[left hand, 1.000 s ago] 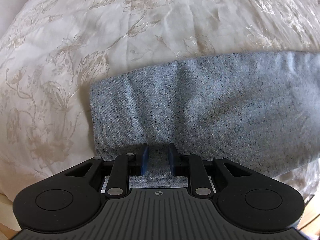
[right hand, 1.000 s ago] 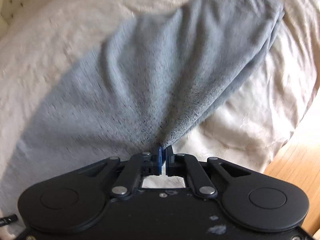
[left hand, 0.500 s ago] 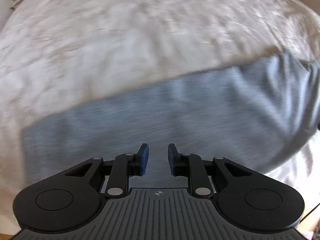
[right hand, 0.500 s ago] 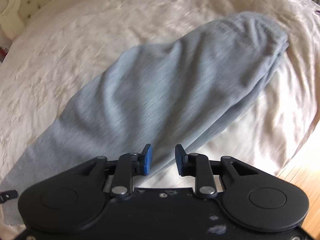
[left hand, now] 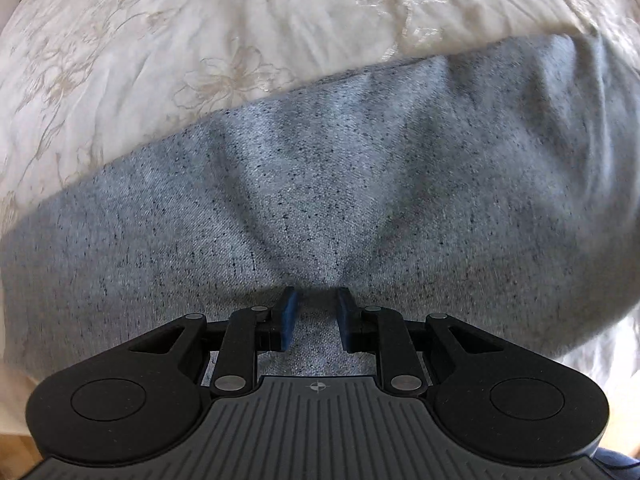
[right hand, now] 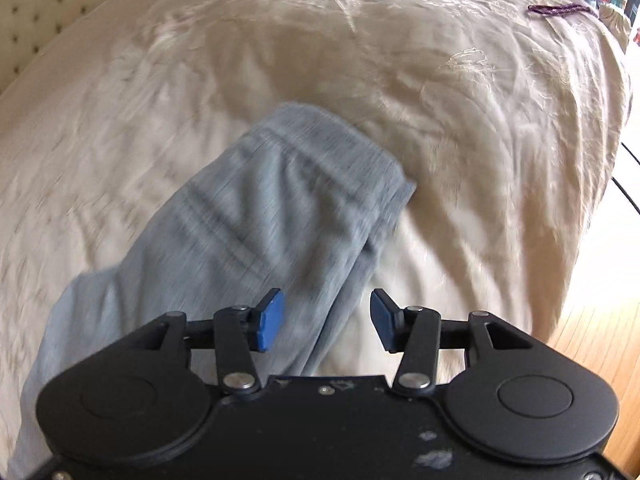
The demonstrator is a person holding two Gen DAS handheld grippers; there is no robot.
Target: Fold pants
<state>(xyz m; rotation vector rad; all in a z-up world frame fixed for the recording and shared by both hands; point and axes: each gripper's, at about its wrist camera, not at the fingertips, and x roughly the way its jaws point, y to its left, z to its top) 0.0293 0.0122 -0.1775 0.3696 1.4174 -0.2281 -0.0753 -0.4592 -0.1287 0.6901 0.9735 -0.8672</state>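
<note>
Grey speckled pants lie flat across the cream bedspread, filling most of the left wrist view. My left gripper points straight down on them with its blue pads a small gap apart. The tips dent the cloth and creases fan out from them, but the pads do not pinch it. In the right wrist view the pants run from lower left to the waistband end near the middle. My right gripper hovers above their right edge. Its jaws are opening and hold nothing.
The floral bedspread spreads wide around the pants. A tufted headboard is at the far left and a purple cord lies at the far right. Wooden floor and a black cable lie past the bed's right edge.
The right gripper let go of the bunched pants, which dropped flat, and it opened while swinging toward the waistband end. The left gripper slid from the hem toward the pants' middle, at the same gap.
</note>
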